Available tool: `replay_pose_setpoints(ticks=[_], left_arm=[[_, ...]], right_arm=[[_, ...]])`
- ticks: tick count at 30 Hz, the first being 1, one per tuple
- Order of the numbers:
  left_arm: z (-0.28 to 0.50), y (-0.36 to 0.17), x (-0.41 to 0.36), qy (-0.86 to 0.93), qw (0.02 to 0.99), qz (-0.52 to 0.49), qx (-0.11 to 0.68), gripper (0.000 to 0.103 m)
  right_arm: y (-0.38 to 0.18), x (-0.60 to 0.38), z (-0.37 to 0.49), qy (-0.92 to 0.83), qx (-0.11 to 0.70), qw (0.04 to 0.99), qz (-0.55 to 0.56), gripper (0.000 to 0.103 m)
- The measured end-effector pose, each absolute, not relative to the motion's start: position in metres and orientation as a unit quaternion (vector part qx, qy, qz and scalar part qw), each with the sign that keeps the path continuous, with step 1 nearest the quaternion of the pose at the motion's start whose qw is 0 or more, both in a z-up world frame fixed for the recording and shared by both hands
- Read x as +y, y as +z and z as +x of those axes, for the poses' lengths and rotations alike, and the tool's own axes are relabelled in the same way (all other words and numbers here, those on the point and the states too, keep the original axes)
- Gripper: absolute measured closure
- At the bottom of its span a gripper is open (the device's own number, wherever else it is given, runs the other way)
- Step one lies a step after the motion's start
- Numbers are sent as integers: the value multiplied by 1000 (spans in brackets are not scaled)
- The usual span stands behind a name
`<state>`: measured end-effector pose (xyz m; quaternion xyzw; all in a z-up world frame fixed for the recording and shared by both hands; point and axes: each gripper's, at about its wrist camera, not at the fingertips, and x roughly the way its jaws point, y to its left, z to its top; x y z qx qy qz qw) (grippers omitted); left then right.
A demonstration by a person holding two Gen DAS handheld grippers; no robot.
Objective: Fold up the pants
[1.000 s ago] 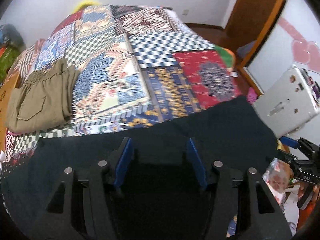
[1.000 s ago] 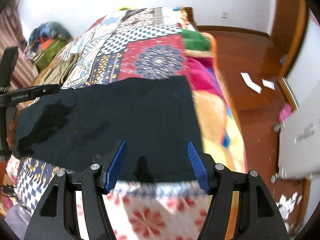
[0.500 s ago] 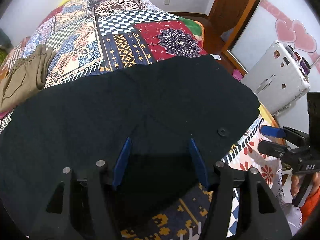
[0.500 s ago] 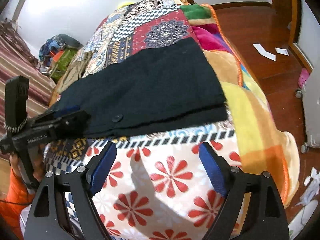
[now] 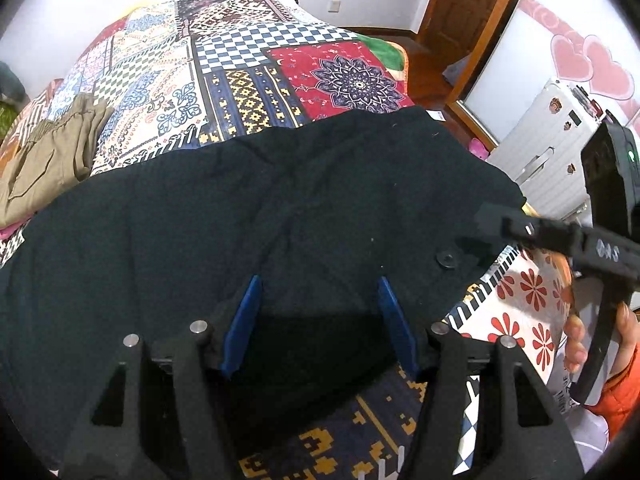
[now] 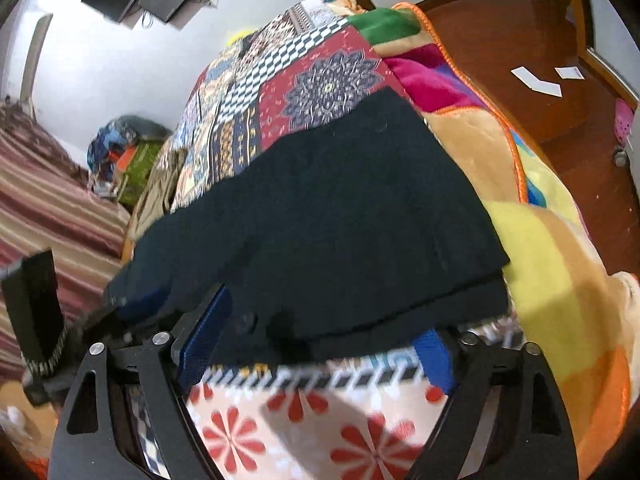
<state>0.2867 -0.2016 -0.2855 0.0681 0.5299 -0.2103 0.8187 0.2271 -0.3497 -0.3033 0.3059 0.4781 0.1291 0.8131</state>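
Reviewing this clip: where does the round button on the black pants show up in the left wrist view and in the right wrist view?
Left wrist: the button sits right of centre, near the black pants' near edge, below the right gripper's tip.
Right wrist: the button is blurred, at lower left, just right of the left blue pad.
Shared landmark: the red patch with the dark blue medallion beyond the pants.

Matt black cloth pants (image 5: 280,208), plush patterned blanket (image 5: 248,76), glossy wooden floor (image 6: 520,32).
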Motion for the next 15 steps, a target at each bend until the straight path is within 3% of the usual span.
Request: replay_pose_setpoints(ticks=[4, 6, 9, 15], left_arm=[[288, -286, -200, -212, 819, 63, 529, 41], [288, -285, -200, -212, 820, 62, 528, 41], [287, -285, -201, -212, 821, 64, 527, 41], [286, -284, -200, -214, 822, 61, 524, 41]], right_arm=[[-304, -351, 237, 106, 472, 818, 310, 57], [-303, -351, 240, 101, 470, 820, 311, 64], [-298, -354, 240, 96, 460, 830, 299, 83], [-275, -354, 235, 101, 436, 855, 263, 90]])
